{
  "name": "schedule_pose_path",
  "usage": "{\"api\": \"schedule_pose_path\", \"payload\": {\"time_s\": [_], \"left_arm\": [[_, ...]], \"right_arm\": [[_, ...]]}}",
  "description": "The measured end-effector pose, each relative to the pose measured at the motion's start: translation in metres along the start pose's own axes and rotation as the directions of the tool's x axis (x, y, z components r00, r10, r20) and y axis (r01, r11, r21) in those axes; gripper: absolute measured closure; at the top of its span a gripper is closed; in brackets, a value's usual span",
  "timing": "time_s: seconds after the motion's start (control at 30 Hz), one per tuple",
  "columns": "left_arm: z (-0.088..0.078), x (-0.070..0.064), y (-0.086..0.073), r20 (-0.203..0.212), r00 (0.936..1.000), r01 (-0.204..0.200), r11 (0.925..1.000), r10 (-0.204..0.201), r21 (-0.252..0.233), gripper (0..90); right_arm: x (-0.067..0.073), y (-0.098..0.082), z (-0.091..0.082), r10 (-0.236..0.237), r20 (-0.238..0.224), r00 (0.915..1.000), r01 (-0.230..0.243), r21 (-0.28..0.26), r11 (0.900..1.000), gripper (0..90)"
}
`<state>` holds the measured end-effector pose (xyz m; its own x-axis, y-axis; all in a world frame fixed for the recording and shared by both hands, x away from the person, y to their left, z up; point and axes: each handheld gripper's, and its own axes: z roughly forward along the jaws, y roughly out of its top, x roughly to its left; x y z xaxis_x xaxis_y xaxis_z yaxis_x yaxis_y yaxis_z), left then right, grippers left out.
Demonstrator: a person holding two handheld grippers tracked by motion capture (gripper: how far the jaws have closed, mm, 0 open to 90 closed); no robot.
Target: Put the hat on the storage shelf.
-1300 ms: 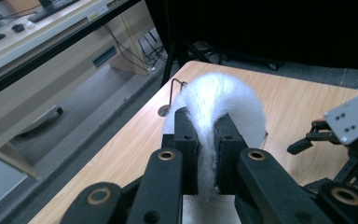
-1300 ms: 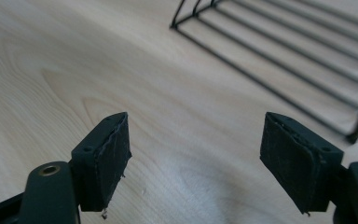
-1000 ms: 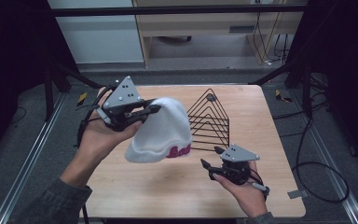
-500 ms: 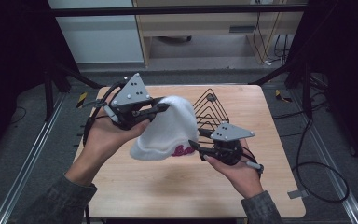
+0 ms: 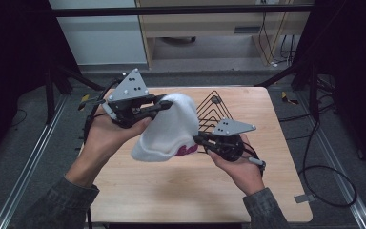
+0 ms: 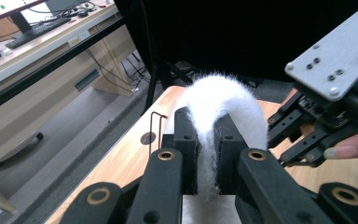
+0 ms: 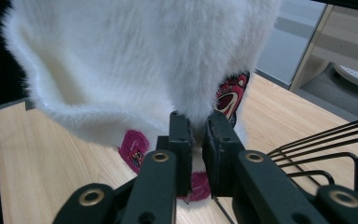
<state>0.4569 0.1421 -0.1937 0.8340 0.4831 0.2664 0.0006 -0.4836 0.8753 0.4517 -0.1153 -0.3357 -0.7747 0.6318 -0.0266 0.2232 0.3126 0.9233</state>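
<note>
A fluffy white hat (image 5: pixel 169 129) with a pink patch (image 5: pixel 187 150) on its rim hangs above the wooden table (image 5: pixel 171 191). My left gripper (image 5: pixel 164 104) is shut on the hat's top; in the left gripper view its pads (image 6: pixel 189 154) pinch the white fur (image 6: pixel 223 100). My right gripper (image 5: pixel 199 139) has just been closing and is now shut on the hat's lower rim by the pink patch (image 7: pixel 230 95), with the fur (image 7: pixel 135 60) between its pads (image 7: pixel 180 149). My right gripper also appears at the right of the left gripper view (image 6: pixel 286 135).
A black wire rack (image 5: pixel 214 112) stands on the table just behind the right gripper, its bars close to the hat (image 7: pixel 326 149). Cables (image 5: pixel 314 162) lie on the floor at the right. Metal rails run along both sides of the table.
My right gripper rose from the table's front right, moved left to the hat's rim and closed on it. The left gripper held the hat and lifted it slightly.
</note>
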Motion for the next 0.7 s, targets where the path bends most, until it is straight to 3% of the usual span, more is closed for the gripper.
{"api": "schedule_pose_path", "payload": {"time_s": [0.3, 0.57, 0.7], "left_arm": [[0.003, 0.012, 0.006, -0.028, 0.9994, 0.02, 0.9998, -0.02, 0.006, 82.8], [0.021, 0.032, 0.014, -0.049, 0.9962, 0.072, 0.9974, -0.072, 0.006, 82.6], [0.024, 0.035, 0.017, -0.049, 0.9942, 0.095, 0.9954, -0.095, -0.014, 82.6]], "right_arm": [[-0.002, 0.011, -0.008, -0.021, -0.008, 0.9998, 0.021, 0.001, 1.0, 85.1], [-0.012, 0.024, -0.022, -0.022, 0.009, 0.9997, 0.022, -0.002, 1.0, 85.7], [-0.017, 0.028, -0.028, -0.026, 0.021, 0.9995, 0.026, -0.011, 1.0, 85.8]]}}
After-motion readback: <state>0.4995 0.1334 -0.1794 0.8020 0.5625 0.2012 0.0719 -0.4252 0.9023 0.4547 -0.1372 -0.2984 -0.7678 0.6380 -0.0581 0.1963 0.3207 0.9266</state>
